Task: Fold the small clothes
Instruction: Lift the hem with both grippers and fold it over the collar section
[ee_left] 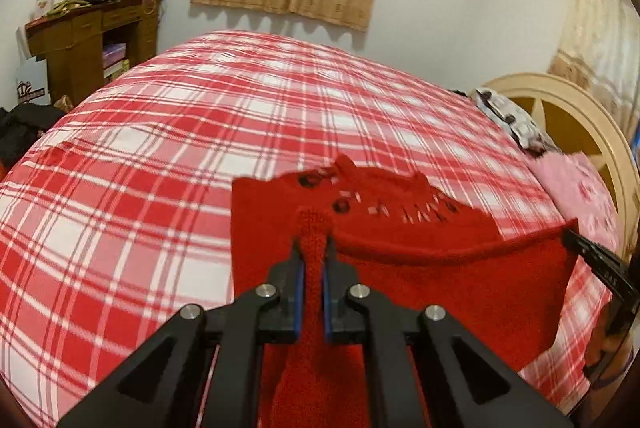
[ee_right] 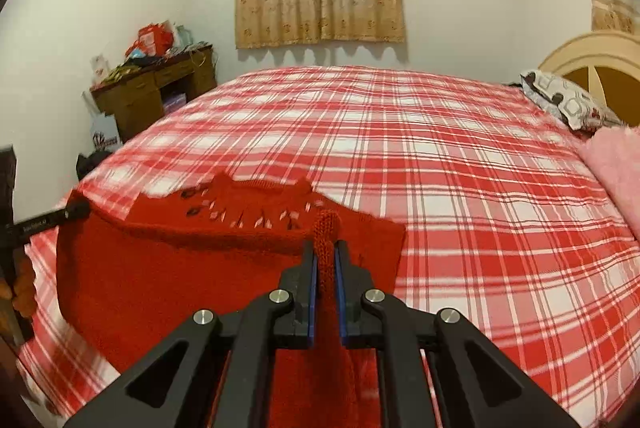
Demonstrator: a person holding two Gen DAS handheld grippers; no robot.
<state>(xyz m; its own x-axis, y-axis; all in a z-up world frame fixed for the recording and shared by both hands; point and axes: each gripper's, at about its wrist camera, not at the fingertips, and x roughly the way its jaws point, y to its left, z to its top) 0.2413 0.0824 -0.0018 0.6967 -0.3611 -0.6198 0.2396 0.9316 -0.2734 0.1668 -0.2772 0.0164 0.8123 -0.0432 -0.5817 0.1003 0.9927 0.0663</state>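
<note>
Here the small red knitted garment [ee_left: 400, 268] hangs stretched between both tongs above the red-and-white plaid bed [ee_left: 160, 148]: the left tongs [ee_left: 314, 248] pinch one corner, the right tongs [ee_right: 325, 252] the other, so its long axis runs tong to tong, neither nearer.

My plaid bedspread [ee_right: 460, 164] carries a patterned pillow [ee_right: 568, 102] and pink blanket [ee_right: 616, 164] at its headboard edge.
</note>
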